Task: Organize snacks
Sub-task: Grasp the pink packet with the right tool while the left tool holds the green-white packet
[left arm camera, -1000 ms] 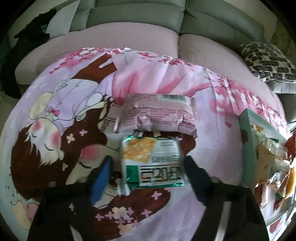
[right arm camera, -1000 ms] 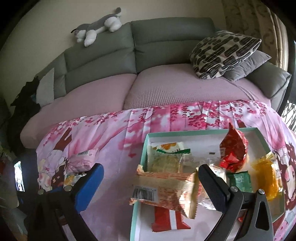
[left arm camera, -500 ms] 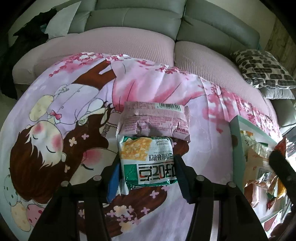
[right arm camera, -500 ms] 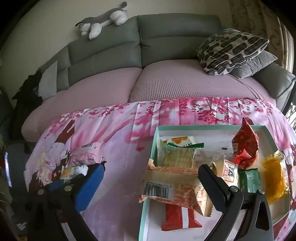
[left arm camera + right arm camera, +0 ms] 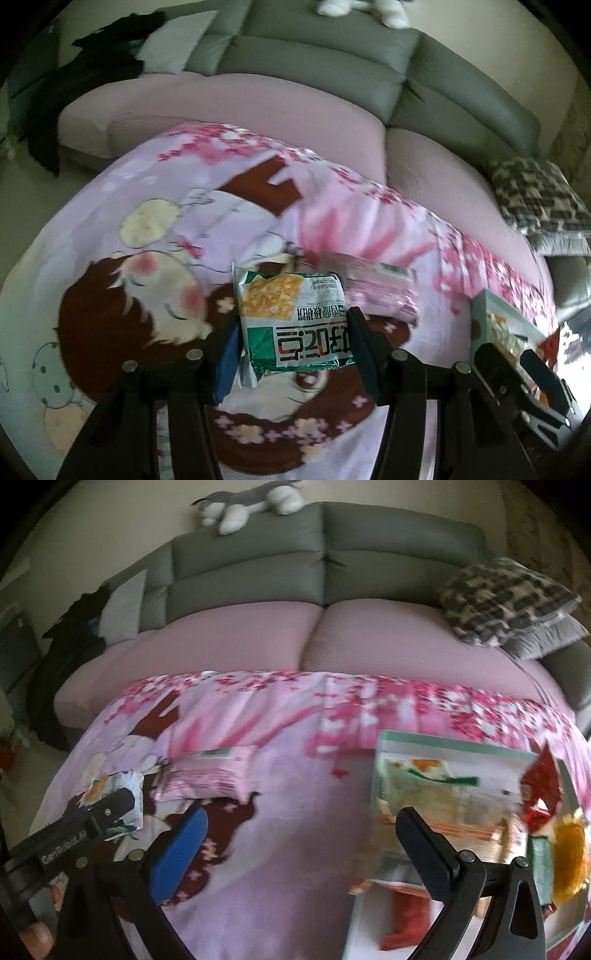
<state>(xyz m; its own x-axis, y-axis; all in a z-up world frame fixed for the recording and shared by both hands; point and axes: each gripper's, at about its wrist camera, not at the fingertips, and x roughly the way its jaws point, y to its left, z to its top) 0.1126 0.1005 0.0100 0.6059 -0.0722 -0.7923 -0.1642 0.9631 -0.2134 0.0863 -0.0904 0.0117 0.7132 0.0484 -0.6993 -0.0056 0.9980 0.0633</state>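
Both views are motion-blurred, esp. the right wrist view, so most print on the packets can't be read. Only white paws of the plush toy (image 5: 364, 9) show at the top edge of the left wrist view; the whole grey-and-white toy lies on the sofa back in the right view. The box (image 5: 452, 747), pale green rim, sits on the pink cartoon blanket (image 5: 110, 229) at right, cut off by the frame edge and partly behind the right gripper's finger. Inside it, smeared: a pale packet w/ green band and orange mark (image 5: 424, 775) at the back, a red foil bag (image 5: 541, 779) standing at the right wall, a yellow-orange packet (image 5: 570, 853) near the edge, an orange-striped wrapper (image 5: 461, 829) across the middle, sth red (image 5: 404, 919) at the front; exact count can't be told. Left gripper (image 5: 295, 345) has just closed in and is clamped on the green snack packet (image 5: 291, 314), pads pressing both side edges: silver-green foil, yellow cracker photo, bold dark characters on white, seen upside down, lifted off the blanket. Pink snack packet (image 5: 376, 288) lies flat on the blanket just behind it. Right gripper (image 5: 301, 843) stands wide w/ nothing between its fingers, over the blanket beside the box's left wall. A fingertip (image 5: 35, 938) shows at bottom left.
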